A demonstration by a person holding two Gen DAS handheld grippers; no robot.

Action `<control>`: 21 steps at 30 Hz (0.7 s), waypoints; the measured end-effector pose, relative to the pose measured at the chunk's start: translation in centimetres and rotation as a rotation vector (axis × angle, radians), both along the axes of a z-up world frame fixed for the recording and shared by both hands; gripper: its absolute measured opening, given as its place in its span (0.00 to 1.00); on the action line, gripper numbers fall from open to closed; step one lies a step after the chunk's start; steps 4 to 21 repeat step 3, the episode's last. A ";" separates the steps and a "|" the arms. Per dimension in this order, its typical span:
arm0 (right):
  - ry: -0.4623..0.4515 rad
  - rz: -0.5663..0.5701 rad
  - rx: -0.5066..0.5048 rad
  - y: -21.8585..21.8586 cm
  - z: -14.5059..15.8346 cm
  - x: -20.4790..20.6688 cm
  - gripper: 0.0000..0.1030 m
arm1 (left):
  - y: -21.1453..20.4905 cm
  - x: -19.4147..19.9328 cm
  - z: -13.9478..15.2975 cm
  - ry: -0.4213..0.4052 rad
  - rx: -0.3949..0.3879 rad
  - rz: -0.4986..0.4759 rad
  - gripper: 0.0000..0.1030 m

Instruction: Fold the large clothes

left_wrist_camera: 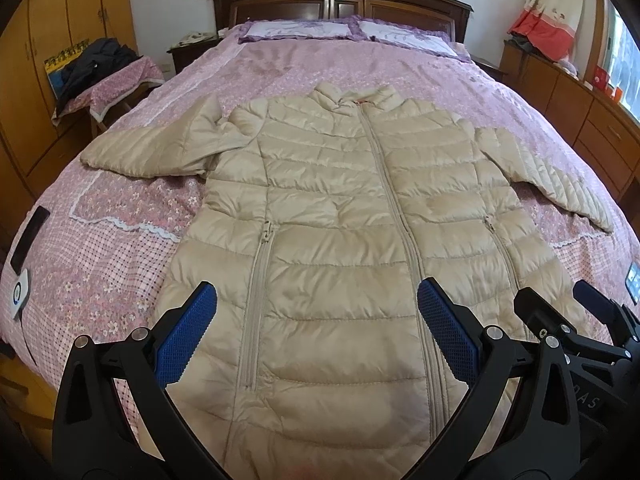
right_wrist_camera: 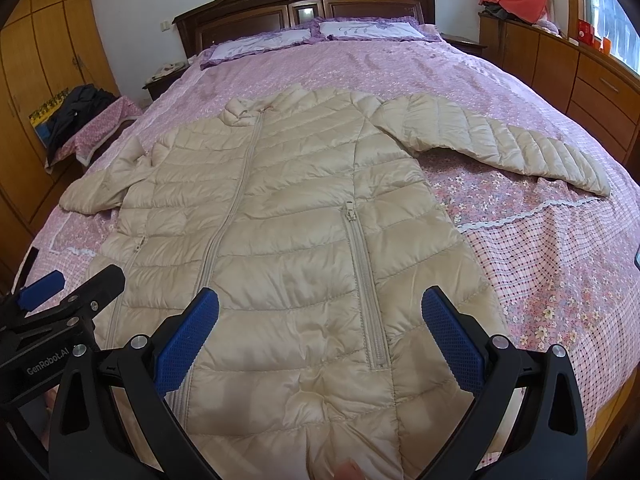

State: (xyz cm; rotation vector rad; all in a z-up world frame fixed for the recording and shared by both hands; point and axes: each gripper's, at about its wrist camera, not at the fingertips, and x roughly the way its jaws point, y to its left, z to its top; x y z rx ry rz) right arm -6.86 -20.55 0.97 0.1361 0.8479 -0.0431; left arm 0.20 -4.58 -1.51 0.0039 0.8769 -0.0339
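Beige coat (left_wrist_camera: 332, 200) spread flat on pink bed (left_wrist_camera: 120, 240)
Left gripper (left_wrist_camera: 316, 316) hovers wide open above its hem, sleeves outstretched.

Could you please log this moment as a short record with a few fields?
garment: beige puffer coat, flat, front up, zipped
surface: pink bedspread
left sleeve: spread sideways
right sleeve: spread sideways
left gripper: open above the hem end, holding nothing
right gripper: open, holding nothing
folding: not started

Beige quilted puffer coat (left_wrist_camera: 328, 208), long cut. Lies flat, front up, on the bed (left_wrist_camera: 120, 248), collar toward the headboard. Centre zip closed, both pocket zips closed. Both sleeves spread outward to either side, unfolded.
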 end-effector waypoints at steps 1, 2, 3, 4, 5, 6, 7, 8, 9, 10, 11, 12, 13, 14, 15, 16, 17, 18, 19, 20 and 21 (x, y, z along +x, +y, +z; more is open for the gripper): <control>0.000 0.001 -0.001 0.0 0.0 0.0 0.95 | 0.0 0.0 0.0 0.001 -0.003 0.000 0.97; -0.001 0.002 -0.003 0.0 0.1 -0.1 0.95 | 0.0 0.0 0.0 0.002 -0.002 0.000 0.97; -0.002 0.001 -0.004 0.0 0.1 -0.1 0.95 | 0.0 -0.1 0.0 0.001 -0.001 0.000 0.97; -0.002 0.001 -0.004 0.0 0.1 -0.1 0.95 | 0.0 -0.1 0.0 0.001 -0.001 0.000 0.97; -0.002 0.001 -0.004 0.0 0.1 -0.1 0.95 | 0.0 -0.1 0.0 0.001 -0.001 0.000 0.97; -0.002 0.001 -0.004 0.0 0.1 -0.1 0.95 | 0.0 -0.1 0.0 0.001 -0.001 0.000 0.97; -0.002 0.001 -0.004 0.0 0.1 -0.1 0.95 | 0.0 -0.1 0.0 0.001 -0.001 0.000 0.97; -0.002 0.001 -0.004 0.0 0.1 -0.1 0.95 | 0.0 -0.1 0.0 0.001 -0.001 0.000 0.97; -0.002 0.001 -0.004 0.0 0.1 -0.1 0.95 | 0.0 -0.1 0.0 0.001 -0.001 0.000 0.97; -0.002 0.001 -0.004 0.0 0.1 -0.1 0.95 | 0.0 -0.1 0.0 0.001 -0.001 0.000 0.97; -0.002 0.001 -0.004 0.0 0.1 -0.1 0.95 | 0.0 -0.1 0.0 0.001 -0.001 0.000 0.97; -0.002 0.001 -0.004 0.0 0.1 -0.1 0.95 | 0.0 -0.1 0.0 0.001 -0.001 0.000 0.97; -0.002 0.001 -0.004 0.0 0.1 -0.1 0.95 | 0.0 -0.1 0.0 0.001 -0.001 0.000 0.97; -0.002 0.001 -0.004 0.0 0.1 -0.1 0.95 | 0.0 -0.1 0.0 0.001 -0.001 0.000 0.97; -0.002 0.001 -0.004 0.0 0.1 -0.1 0.95 | 0.0 -0.1 0.0 0.001 -0.001 0.000 0.97; -0.002 0.001 -0.004 0.0 0.1 -0.1 0.95 | 0.0 -0.1 0.0 0.001 -0.001 0.000 0.97; -0.002 0.001 -0.004 0.0 0.1 -0.1 0.95 | 0.0 -0.1 0.0 0.001 -0.001 0.000 0.97; -0.002 0.001 -0.004 0.0 0.1 -0.1 0.95 | 0.0 -0.1 0.0 0.001 -0.001 0.000 0.97; -0.002 0.001 -0.004 0.0 0.1 -0.1 0.95 | 0.0 -0.1 0.0 0.001 -0.001 0.000 0.97; -0.002 0.001 -0.004 0.0 0.1 -0.1 0.95 | 0.0 -0.1 0.0 0.001 -0.001 0.000 0.97; -0.002 0.001 -0.004 0.0 0.1 -0.1 0.95 | 0.0 -0.1 0.0 0.001 -0.001 0.000 0.97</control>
